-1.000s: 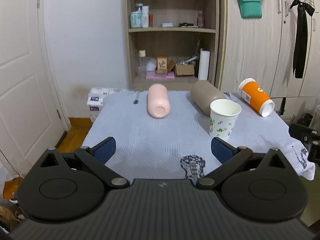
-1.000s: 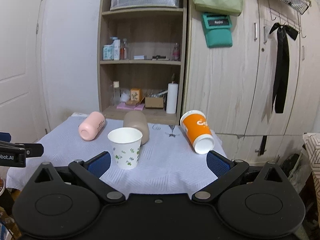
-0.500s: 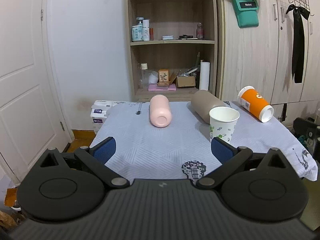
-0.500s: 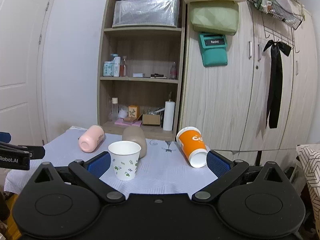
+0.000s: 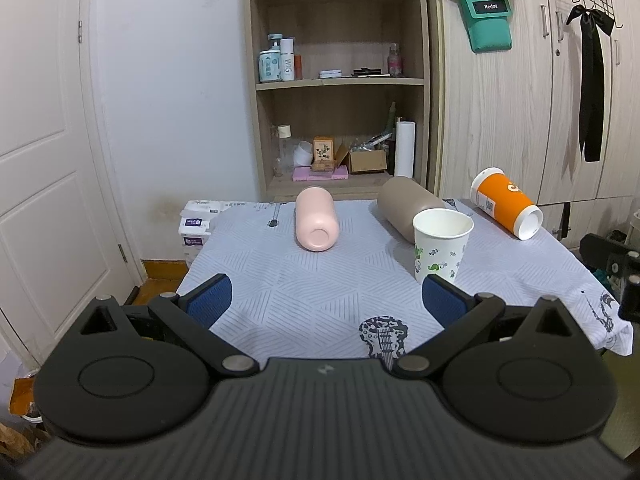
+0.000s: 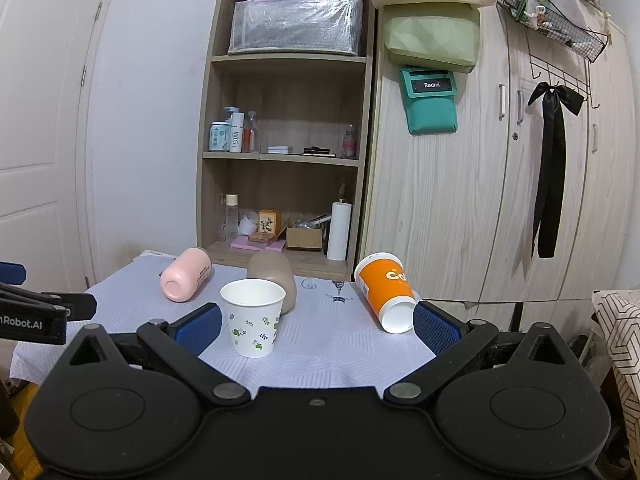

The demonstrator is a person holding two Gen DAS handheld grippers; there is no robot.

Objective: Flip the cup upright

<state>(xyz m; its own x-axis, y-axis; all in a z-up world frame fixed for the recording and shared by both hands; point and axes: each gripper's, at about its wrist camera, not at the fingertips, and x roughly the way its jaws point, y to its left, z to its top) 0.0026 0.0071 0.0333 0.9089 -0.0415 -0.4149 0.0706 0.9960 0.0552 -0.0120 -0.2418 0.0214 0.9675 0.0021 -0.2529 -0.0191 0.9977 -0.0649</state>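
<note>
Left wrist view
Left gripper [image 5: 326,298]: jaws spread wide, nothing between them, hanging over the near edge of the table [image 5: 320,296].
Floral paper cup [image 5: 441,245]: already upright, looks empty inside.
Pink cup [image 5: 316,218]: lying on its side.
Tan cup [image 5: 408,206]: also on its side, just behind the floral one.
Orange cup [image 5: 506,208]: tipped over at the far right, mouth toward the table edge.

Right wrist view
Right gripper [image 6: 318,327]: fingers released and wide apart, holding nothing.
Floral paper cup [image 6: 253,318]: standing, empty, near the left finger.
Orange cup [image 6: 386,291]: on its side, open mouth down near the right finger; can't see inside.
Pink cup [image 6: 185,274]: flat on the cloth, far left.
Shelf [image 6: 286,152]: bottles and boxes behind the table.
</note>
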